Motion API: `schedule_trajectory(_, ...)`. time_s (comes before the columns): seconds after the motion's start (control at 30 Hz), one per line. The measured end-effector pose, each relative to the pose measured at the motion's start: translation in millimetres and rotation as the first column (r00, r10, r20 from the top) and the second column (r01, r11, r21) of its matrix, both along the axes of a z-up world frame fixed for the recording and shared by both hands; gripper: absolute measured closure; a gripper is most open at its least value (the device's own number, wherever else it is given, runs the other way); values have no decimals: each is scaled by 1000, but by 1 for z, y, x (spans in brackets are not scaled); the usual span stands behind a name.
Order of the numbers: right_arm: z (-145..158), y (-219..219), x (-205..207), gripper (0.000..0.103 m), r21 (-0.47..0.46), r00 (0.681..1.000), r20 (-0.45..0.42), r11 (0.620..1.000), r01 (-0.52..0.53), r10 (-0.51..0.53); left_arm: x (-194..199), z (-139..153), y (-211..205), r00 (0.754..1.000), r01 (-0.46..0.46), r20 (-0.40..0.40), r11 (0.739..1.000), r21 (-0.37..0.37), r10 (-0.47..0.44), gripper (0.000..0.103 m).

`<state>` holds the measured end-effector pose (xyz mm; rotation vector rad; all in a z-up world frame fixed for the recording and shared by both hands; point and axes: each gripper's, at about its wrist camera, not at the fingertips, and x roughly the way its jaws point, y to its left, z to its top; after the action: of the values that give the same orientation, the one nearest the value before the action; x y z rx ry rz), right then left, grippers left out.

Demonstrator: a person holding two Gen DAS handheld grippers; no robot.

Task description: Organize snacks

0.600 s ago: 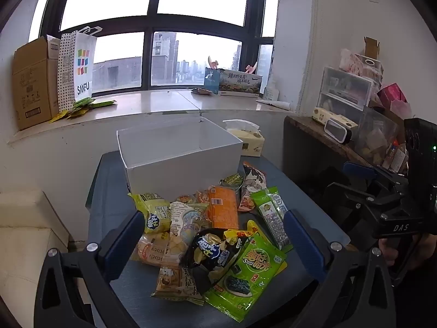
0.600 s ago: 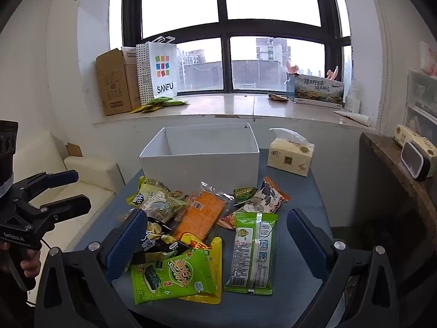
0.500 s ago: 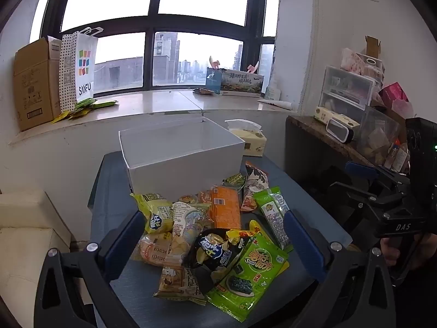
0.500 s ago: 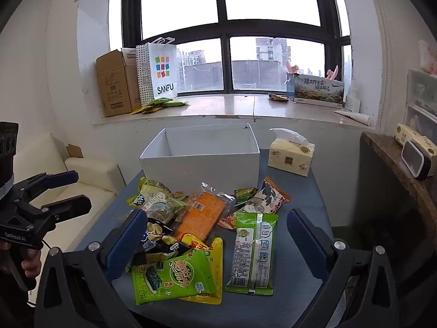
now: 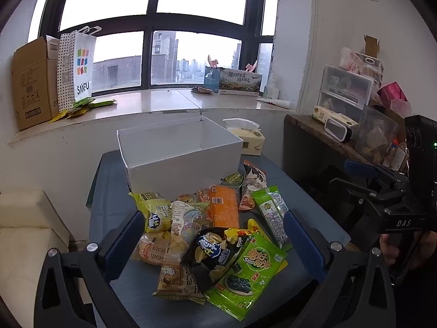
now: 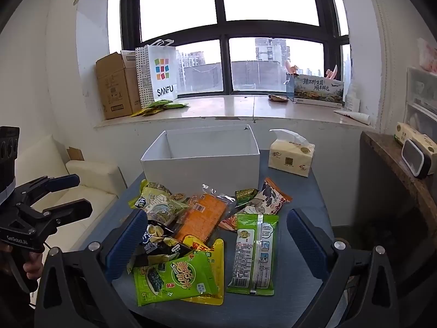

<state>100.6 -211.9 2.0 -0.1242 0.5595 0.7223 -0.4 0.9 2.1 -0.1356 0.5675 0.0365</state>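
Observation:
A pile of snack packets lies on a dark blue table in front of an open white box, which shows no contents. The pile includes a green seaweed packet, a black chip bag, an orange packet and a long green packet. My left gripper is open above the near side of the pile. My right gripper is open above the pile too, holding nothing. The box also shows in the right wrist view.
A tissue pack stands right of the box. A windowsill behind holds a cardboard box, a SANFU bag and a printed box. A white sofa is left, a cluttered shelf right.
The left wrist view has shifted slightly, so the box and snacks sit a little further right and lower. Both grippers stay open and the snacks have not moved.

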Motion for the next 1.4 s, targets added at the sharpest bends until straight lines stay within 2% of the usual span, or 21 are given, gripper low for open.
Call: schedule_trajectory(1.4,-5,3,0,0,-13,1000,-15,1000,-17,16,-1,-3,4,1000,-4,-18,1000,7,4,0)
